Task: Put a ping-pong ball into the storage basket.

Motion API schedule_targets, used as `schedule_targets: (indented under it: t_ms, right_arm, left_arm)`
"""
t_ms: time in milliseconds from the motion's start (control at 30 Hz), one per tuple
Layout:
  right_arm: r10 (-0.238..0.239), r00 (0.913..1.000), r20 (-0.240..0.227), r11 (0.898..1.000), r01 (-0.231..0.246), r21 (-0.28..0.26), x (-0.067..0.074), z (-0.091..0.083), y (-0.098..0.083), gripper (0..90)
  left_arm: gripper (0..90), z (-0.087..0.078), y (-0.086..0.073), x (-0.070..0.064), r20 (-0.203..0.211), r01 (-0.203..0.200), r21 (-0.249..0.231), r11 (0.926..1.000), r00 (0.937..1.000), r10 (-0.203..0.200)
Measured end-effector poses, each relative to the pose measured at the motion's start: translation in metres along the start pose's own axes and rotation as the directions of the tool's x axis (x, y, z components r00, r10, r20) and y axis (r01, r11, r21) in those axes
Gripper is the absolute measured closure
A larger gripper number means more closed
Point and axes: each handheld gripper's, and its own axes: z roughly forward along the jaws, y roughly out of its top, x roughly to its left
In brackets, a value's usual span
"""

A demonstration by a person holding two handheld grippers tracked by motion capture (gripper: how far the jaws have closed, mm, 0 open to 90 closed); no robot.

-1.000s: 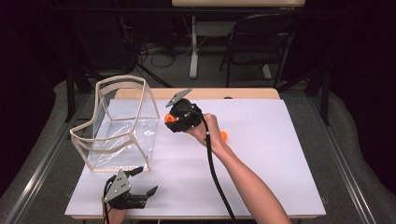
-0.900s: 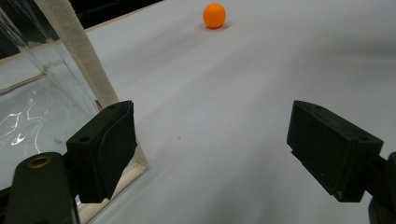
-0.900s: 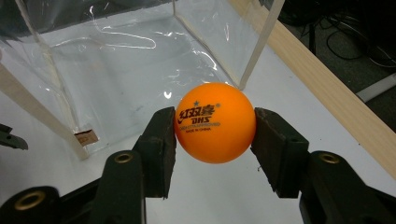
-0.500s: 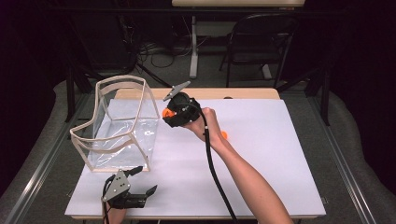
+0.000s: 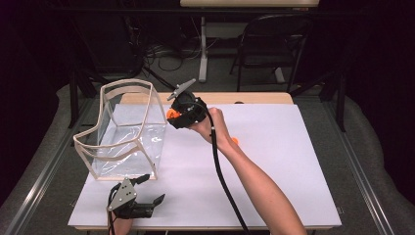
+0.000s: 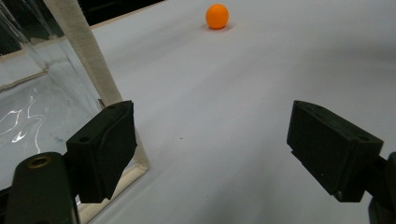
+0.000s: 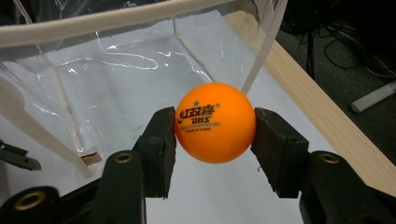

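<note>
Orange ball (image 7: 215, 122) clamped, right gripper (image 7: 215, 140) | beside bag rim (image 7: 116, 18)

A wooden table (image 5: 254, 98) carries a large white sheet (image 5: 284, 161) that covers nearly all of its top, leaving a strip of pale wood bare along the far edge. On the left part of the sheet stands a clear plastic bin (image 5: 122, 132) with a cream-coloured rim and edging, open at the top and upright. An orange ball (image 6: 217, 16) lies on the sheet towards the middle, well apart from the bin. The table stands on a grey floor covering (image 5: 372, 161).
</note>
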Motion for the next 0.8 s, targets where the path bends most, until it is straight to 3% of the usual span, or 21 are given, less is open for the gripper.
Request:
schedule_targets:
  t_ms: [800]
  right_arm:
    - [-0.016,0.9999,0.000,1.000,0.016,-0.015,-0.001,-0.009,0.025,50.5]
  left_arm:
    - [15.7,0.000,0.000,0.003,-0.024,0.017,0.006,0.9998,0.9996,-0.017]
